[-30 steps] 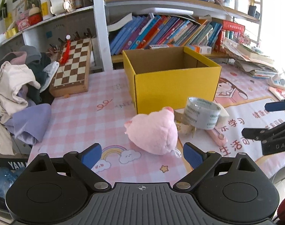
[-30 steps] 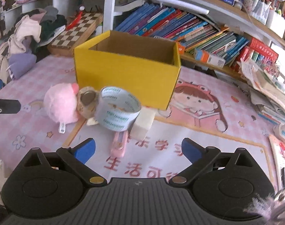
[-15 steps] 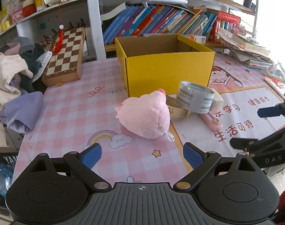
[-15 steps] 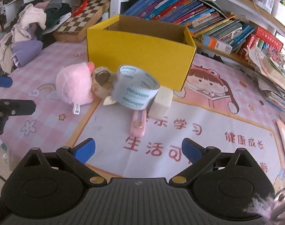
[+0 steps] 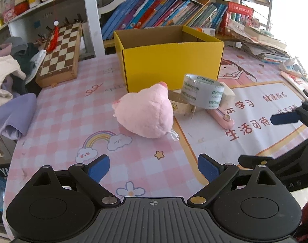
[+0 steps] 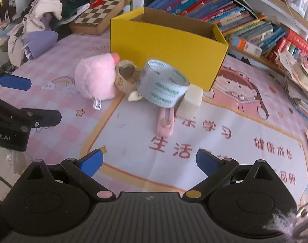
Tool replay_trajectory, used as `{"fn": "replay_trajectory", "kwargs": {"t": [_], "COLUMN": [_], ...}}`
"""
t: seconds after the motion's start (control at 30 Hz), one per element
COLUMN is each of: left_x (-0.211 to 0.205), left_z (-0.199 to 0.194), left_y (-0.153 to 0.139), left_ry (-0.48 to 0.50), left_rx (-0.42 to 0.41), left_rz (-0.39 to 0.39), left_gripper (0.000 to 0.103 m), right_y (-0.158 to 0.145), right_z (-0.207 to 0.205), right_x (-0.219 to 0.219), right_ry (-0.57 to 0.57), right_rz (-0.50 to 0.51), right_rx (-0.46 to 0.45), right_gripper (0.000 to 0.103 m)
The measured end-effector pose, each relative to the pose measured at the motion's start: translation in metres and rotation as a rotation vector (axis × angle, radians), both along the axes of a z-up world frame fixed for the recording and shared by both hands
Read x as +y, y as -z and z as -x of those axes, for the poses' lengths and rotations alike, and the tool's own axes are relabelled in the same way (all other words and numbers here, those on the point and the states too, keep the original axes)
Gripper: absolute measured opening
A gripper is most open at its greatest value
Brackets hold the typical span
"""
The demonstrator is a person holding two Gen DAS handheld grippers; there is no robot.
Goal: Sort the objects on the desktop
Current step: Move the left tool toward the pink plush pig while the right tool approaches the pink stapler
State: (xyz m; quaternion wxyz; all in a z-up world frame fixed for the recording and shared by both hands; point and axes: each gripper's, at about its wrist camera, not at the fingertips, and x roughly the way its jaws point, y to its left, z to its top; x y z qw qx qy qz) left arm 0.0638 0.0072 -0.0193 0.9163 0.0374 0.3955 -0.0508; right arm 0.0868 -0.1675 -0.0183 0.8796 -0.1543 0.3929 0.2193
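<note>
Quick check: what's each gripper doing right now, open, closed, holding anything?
Left gripper: open, holding nothing.
Right gripper: open, holding nothing.

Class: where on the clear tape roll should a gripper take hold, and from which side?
Judging by its tilt, grip the raised rim of the clear tape roll, one finger inside its open core, coming from above at the front. It leans on the pink cutter.

Printed words on the tape, the mat and a gripper

The clear, wide roll of packing tape (image 6: 163, 85) repeats "deli" in green; the pink cartoon desk mat (image 6: 224, 139) carries red characters "学习" and "生活"; the black left gripper (image 6: 14, 109) body shows "bot.AI".
</note>
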Motion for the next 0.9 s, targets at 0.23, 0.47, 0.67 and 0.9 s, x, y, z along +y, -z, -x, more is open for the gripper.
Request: {"fn": "replay_trajectory", "kwargs": {"t": [0.23, 0.47, 0.67, 0.9], "left_x": [-0.003, -0.005, -0.005, -0.006], "left_z": [-0.003, -0.010, -0.022, -0.039], "left_y": [-0.002, -0.005, -0.002, 0.002], "left_ry": [0.004, 0.004, -0.014, -0.031], "left_rx": [-0.018, -0.048, -0.043, -0.039], "left_rz": [-0.002, -0.012, -0.012, -0.020], "left_gripper": [0.096, 0.095, 0.095, 0.095], "right_y": [-0.003, -0.005, -0.003, 0.003], "right_z": [-0.004, -0.015, -0.027, -0.044], "right_x": [-0.004, -0.006, -0.006, -0.007], "right_ry": [0.000, -0.006, -0.019, -0.016], "right_rz": [-0.012, -0.029, -0.023, -0.001], "right_rx": [-0.022, -0.027, -0.010, 0.015], "right_gripper": [0.097, 0.092, 0.092, 0.080]}}
